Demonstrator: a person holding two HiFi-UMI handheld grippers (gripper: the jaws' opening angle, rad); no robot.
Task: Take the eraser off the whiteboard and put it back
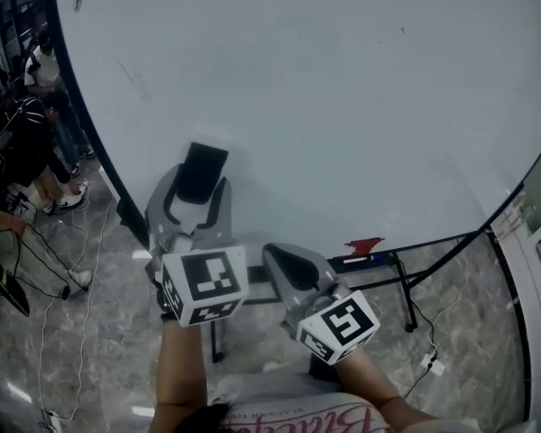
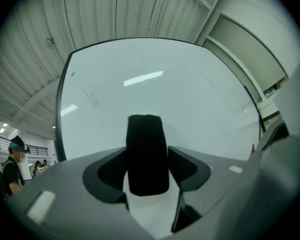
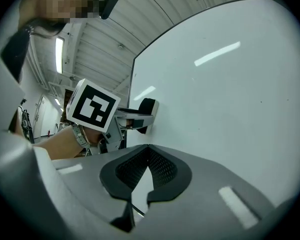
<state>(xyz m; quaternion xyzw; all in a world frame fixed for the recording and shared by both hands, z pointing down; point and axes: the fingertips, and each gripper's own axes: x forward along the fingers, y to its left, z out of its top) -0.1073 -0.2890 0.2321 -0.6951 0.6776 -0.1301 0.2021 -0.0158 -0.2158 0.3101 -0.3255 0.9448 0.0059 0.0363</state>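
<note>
Left claw [image 2: 148,159] is spread wide, jaws either side of the black eraser [image 1: 204,171], which sits on the whiteboard [image 1: 343,106] near its left edge. Back straight out so you don't knock it loose. Right claw [image 3: 148,156] is closed up, empty, so keep it away.

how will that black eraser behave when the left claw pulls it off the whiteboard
The black rectangular eraser clings unsupported to the upright white whiteboard, so it is probably magnetic and may resist, then release suddenly. It looks small and blocky, likely light and stiff. On the smooth board it may slide if pushed.
</note>
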